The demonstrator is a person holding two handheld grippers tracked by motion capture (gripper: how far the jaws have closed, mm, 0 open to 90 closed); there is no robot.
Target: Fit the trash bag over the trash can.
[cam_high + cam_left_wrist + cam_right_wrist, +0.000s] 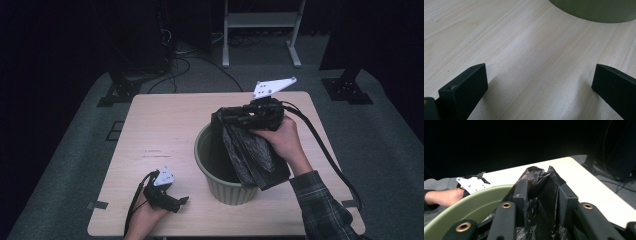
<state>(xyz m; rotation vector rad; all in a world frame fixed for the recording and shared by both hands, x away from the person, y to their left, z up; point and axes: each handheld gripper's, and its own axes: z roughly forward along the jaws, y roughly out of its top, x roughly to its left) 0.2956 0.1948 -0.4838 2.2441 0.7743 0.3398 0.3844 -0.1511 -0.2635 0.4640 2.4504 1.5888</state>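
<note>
A green ribbed bin (210,172) stands on the light wooden table (165,120). My right gripper (223,116) is held over the bin's far right rim, shut on a folded black plastic bag (255,157) that hangs down across the rim and over its right side. In the right gripper view the bag (537,180) is bunched between the jaws, with the bin's rim (471,205) below left. My left gripper (182,201) rests low on the table left of the bin, open with nothing in it. In the left gripper view bare wood lies between its fingers (466,87), the bin's base (596,11) ahead.
Beyond the table's far edge lie a grey floor, black cables (185,62), dark stand feet (117,92) and a white frame (260,30). Cables trail from both grippers toward the near edge. Tape tabs (98,205) mark the table's near corners.
</note>
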